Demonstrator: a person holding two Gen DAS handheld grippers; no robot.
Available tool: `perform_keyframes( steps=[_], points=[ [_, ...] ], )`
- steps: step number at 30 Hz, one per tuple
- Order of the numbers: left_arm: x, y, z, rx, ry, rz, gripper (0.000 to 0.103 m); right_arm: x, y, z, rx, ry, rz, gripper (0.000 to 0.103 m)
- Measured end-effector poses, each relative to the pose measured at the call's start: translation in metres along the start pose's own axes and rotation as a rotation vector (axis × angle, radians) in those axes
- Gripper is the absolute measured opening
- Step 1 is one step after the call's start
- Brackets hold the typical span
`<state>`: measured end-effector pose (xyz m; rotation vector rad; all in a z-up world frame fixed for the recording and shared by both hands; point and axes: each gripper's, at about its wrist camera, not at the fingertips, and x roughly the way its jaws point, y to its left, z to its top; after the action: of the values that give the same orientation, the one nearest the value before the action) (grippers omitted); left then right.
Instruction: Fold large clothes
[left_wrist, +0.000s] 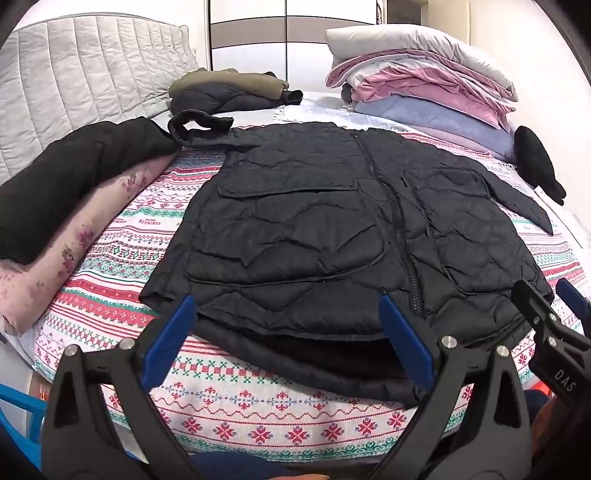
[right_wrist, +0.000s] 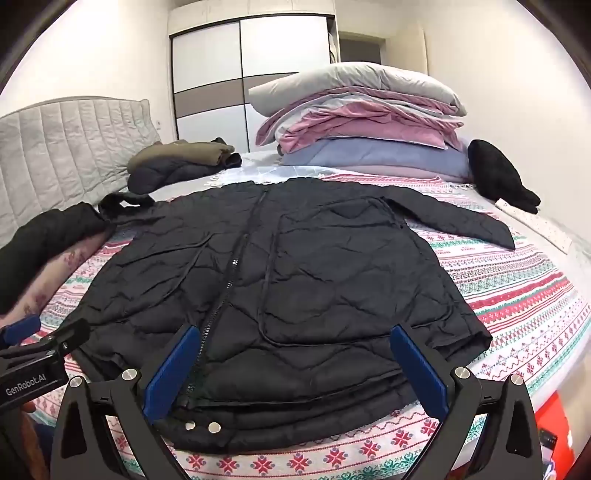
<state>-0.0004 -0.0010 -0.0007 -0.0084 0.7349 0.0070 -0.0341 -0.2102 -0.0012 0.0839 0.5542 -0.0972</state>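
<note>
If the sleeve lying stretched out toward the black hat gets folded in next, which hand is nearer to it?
Probably the right. The right gripper hangs open over the hem of the jacket on the side where the sleeve stretches out. The left gripper, also open, sits over the other half.

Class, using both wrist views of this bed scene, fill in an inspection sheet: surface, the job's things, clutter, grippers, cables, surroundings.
Surface: bed with patterned bedspread, red, green and white bands.
Job's things: black quilted jacket spread flat, front up, zipped, both sleeves out to the sides.
Clutter: stack of folded bedding at the far right; olive and dark garment pile at the far left; black garment on a floral pillow; small black item by the stack.
Grippers: left gripper and right gripper both open over the hem, holding nothing.
Cables: nothing seen.
Surroundings: padded headboard, sliding wardrobe, plain walls.
</note>
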Motion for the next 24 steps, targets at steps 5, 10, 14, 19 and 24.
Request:
perform_keyframes(
  steps=[5,10,14,19,24],
  points=[
    [-0.0003,-0.0024,-0.003,0.009,0.003,0.001,0.099,0.0026,-0.0017,0.002,-0.003,-0.001,-0.004,0.103],
    [-0.002,-0.0061,-0.002,0.011,0.005,0.001,0.099,0.0008,0.0009,0.0007,-0.002,0.002,-0.009,0.103],
    [0.0002,-0.0058,-0.0021,0.017,0.015,0.005,0.099,0.0012,-0.0018,0.0013,-0.001,0.006,-0.007,0.103],
    [-0.0001,-0.0051,-0.0018,0.009,0.001,0.004,0.099,0.0015,-0.0016,0.0009,0.001,0.008,-0.003,0.103],
    [0.0011,-0.001,-0.0023,0.002,-0.005,0.005,0.099,-0.0005,-0.0035,0.0016,0.008,0.013,-0.001,0.103]
  ],
)
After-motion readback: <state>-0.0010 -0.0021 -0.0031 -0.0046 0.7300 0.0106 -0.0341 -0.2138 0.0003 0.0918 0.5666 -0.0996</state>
